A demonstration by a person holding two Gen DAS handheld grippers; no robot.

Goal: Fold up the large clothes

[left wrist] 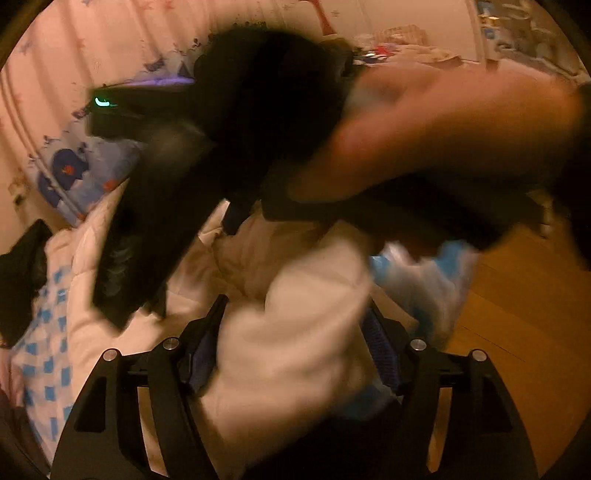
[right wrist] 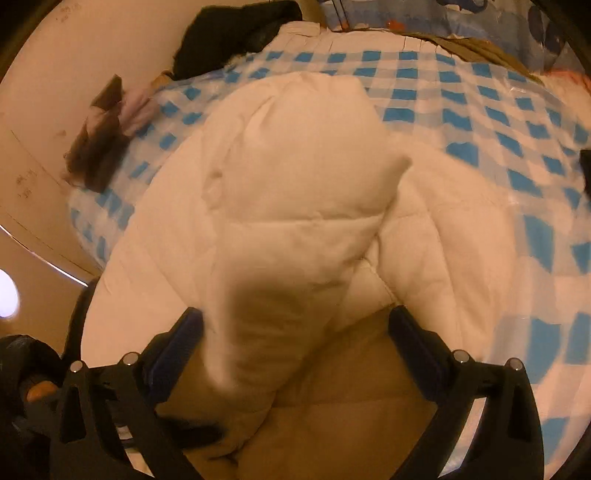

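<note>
A white padded garment [right wrist: 295, 192] lies bunched on a blue-and-white checked sheet [right wrist: 461, 118]. My right gripper [right wrist: 295, 339] stands wide open above it. A raised fold of the garment sits between its blue pads [right wrist: 177, 343], closer to the left one, and is not pinched. In the left wrist view, a blurred lump of the same white garment [left wrist: 295, 343] fills the gap of my left gripper [left wrist: 295, 347]. Its jaws stand apart and I see no firm pinch. A person's bare forearm [left wrist: 443, 129] and the right gripper's black body [left wrist: 159, 206] cross in front, blurred.
Dark clothing [right wrist: 229, 33] and a brown item [right wrist: 99, 144] lie at the sheet's far edge by the wall. A pillow printed with blue shapes [left wrist: 70, 177] leans on a pink curtain. The wooden floor [left wrist: 517, 314] shows to the right of the bed.
</note>
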